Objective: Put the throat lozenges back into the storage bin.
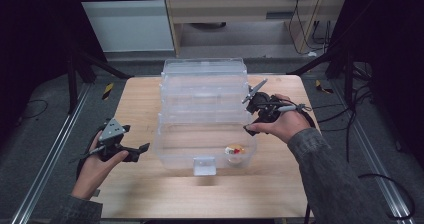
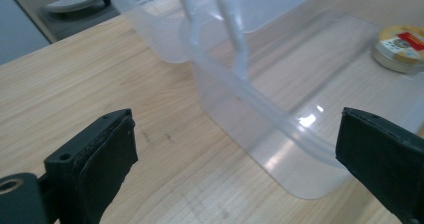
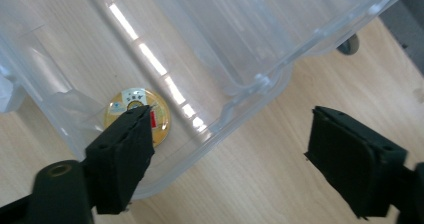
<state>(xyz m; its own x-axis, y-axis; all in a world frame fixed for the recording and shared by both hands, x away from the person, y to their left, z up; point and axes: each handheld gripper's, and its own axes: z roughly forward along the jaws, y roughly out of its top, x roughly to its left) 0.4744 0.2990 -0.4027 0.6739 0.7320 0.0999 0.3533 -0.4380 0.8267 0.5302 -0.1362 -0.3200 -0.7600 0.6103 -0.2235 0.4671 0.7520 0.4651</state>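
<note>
On the table, clear box (image 1: 205, 151) – long axis running away, both hand-held grippers (image 1: 142, 150) (image 1: 248, 115) spread, empty.

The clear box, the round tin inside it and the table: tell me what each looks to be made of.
Clear box: looks like glossy see-through plastic; the wood grain shows through its walls and light glints along its rim.
Round tin: probably metal with a gold finish and a printed label on its lid; it could be coated plastic.
Table: pale wood or wood-look laminate, matte, with visible grain lines.
</note>
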